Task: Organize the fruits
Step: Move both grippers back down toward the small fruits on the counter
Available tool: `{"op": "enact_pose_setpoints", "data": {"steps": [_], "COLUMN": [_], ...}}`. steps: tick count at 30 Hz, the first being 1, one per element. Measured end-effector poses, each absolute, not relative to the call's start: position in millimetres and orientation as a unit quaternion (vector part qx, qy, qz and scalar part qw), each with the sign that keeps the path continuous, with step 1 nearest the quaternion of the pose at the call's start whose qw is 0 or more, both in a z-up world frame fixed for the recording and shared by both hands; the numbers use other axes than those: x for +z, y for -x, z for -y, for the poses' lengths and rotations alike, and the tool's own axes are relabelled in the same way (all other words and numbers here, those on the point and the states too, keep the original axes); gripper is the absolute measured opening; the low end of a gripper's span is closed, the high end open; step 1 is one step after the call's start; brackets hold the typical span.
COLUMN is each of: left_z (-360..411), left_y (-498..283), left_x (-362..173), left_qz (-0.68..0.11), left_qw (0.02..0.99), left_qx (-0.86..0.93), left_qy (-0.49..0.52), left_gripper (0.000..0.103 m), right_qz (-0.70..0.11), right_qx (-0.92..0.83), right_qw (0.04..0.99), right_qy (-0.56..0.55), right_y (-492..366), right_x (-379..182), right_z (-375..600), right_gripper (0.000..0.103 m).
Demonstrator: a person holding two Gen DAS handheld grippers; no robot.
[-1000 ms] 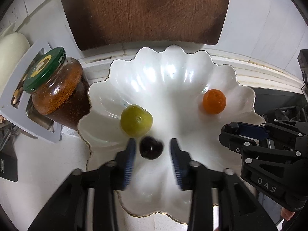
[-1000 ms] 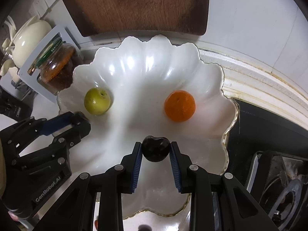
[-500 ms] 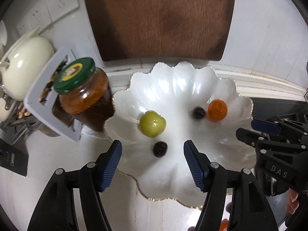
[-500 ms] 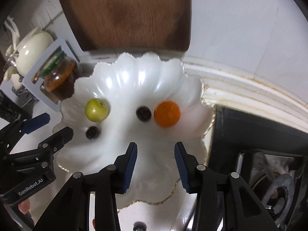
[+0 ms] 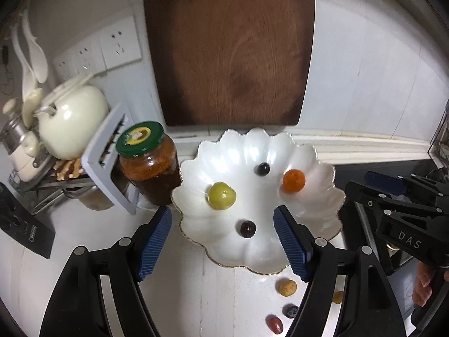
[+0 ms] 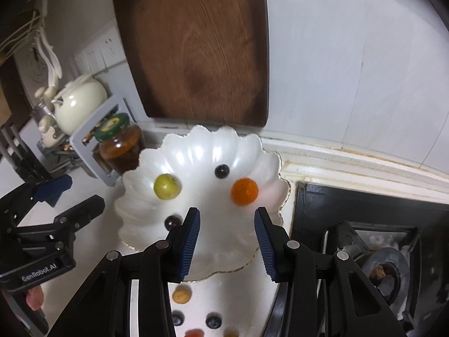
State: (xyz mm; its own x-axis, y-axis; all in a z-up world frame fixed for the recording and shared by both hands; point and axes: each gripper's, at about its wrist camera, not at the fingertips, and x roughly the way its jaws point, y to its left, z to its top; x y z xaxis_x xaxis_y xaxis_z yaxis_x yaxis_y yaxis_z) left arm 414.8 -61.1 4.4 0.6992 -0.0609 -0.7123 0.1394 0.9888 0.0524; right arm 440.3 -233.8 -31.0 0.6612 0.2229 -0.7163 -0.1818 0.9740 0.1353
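**Both grippers empty above plate, fruit split btwn plate & counter**

Left gripper (image 5: 223, 226) is hanging over the plate's (image 5: 325, 210) near edge, jaws opening, nothing btwn the blue pads. Right gripper (image 6: 227, 229) is hovering over the plate too, jaws parted w/ nothing btwn them.

Four fruits are sitting in the plate, all apart: green fruit (image 5: 221, 196) at left, orange (image 5: 293, 180) at right, one dark berry (image 5: 263, 169) toward the back, a dark cherry (image 5: 247, 229) toward the front.

More small fruits are lying on the white counter (image 5: 196, 295) in front of the plate: a yellow-brown one (image 5: 287, 287), a blueberry (image 5: 290, 311), a red one (image 5: 274, 323).

Jar (image 5: 148, 163) w/ green lid is standing just left of the plate; cutting board (image 5: 230, 50) is leaning on the wall behind.
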Motion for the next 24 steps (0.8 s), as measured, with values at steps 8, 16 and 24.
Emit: {"op": "enact_pose_setpoints", "data": {"steps": [8,16,24], "left_z": [55,54,55], "left_y": [-382,-352,-322], "left_x": [25,37,40], "left_qz": [-0.351,-0.331,-0.317], "left_qw": [0.934,0.941,0.945], "left_qx": [-0.055,-0.062,-0.064], "left_qy": [-0.048,-0.038,-0.038], "left_gripper": [0.077,0.077,0.078], "right_qz": [-0.353,-0.326,-0.308], "right_qx": [0.104,0.108,0.101], "right_qw": [0.930,0.939,0.946], "right_qy": [-0.026,-0.025,-0.019], "right_y": [-405,-373,-343], "right_x": [-9,5,8], "right_z": [235,235,240], "right_gripper": [0.042,0.042,0.042]}}
